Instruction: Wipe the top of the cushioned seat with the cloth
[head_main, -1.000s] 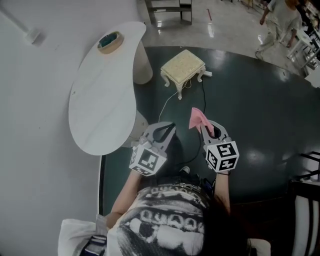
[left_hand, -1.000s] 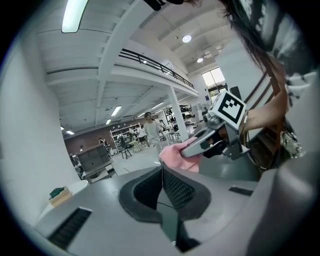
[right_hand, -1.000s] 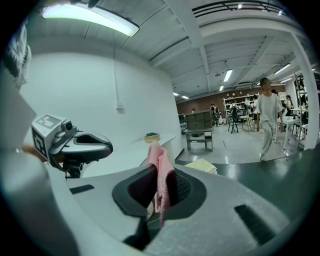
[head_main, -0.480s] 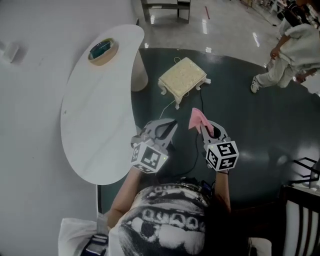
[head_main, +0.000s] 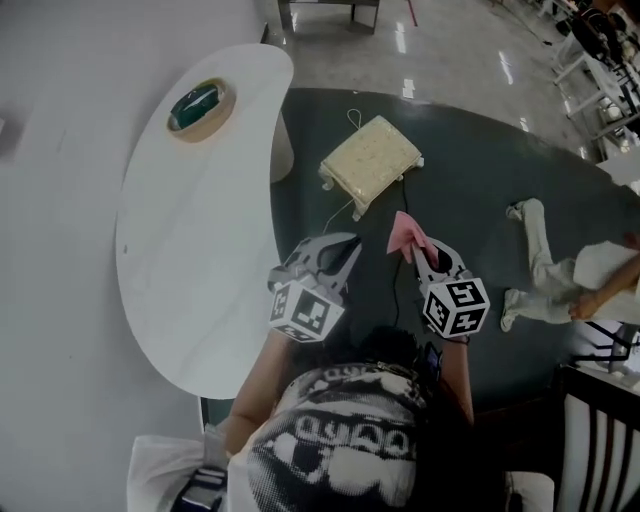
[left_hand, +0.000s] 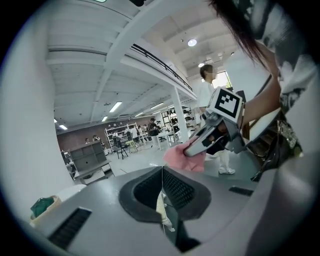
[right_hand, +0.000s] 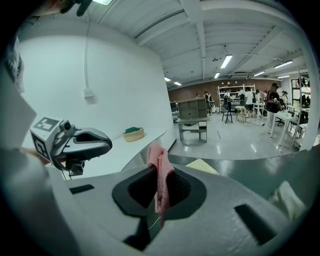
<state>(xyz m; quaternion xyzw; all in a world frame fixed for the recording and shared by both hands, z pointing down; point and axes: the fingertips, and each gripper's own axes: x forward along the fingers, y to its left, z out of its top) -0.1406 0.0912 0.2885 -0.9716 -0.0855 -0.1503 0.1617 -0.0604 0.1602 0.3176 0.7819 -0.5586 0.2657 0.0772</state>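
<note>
**Cloth in hand, seat not yet reached**

My right gripper (head_main: 425, 252) was closed on the small pink cloth (head_main: 405, 232). My left gripper (head_main: 338, 252) had its jaws together, with nothing in them. The cream cushioned seat with white legs (head_main: 372, 160) stood ahead on the dark floor (head_main: 480, 180), well apart from the cloth. I judged the wiping not begun: the next move was to reach forward and press the cloth on its top. Its legs were mostly hidden.

Nothing actually readable here, tbh. Only coded black-and-white squares on the marker cube (head_main: 300, 312) of the left gripper (head_main: 348, 243) and the same kind of pattern on the right gripper (head_main: 418, 245), with no letters or digits in them. Big white print across the person's dark shirt (head_main: 335, 440), but too warped to spell out.
</note>
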